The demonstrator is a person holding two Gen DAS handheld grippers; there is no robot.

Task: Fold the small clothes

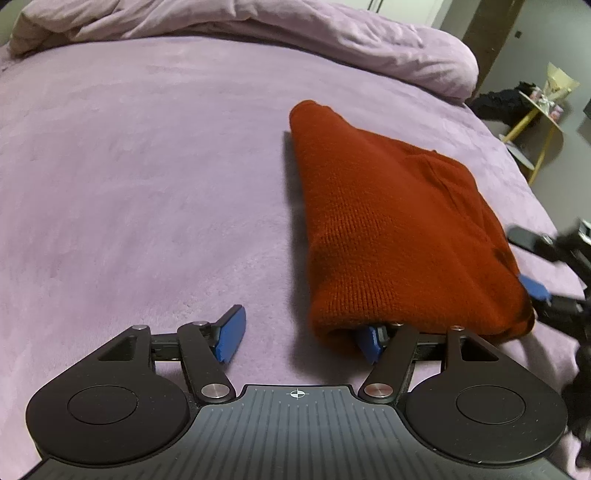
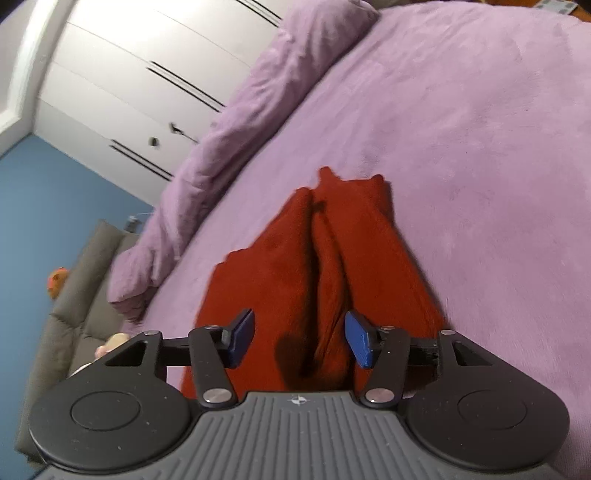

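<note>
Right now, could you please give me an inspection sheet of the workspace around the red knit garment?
Surface: bed under a purple blanket, with a bunched purple duvet along its far edge.
Job's things: one red knit garment, folded, lying flat on the blanket.
Clutter: nothing seen on the bed.
Grippers: left gripper open, one blue pad tucked under the garment's near edge, the other clear of it; right gripper open above the garment, pads not pressing it.
Cables: nothing seen.
Surroundings: white wardrobe, blue wall, grey sofa, small yellow-legged side table.
</note>
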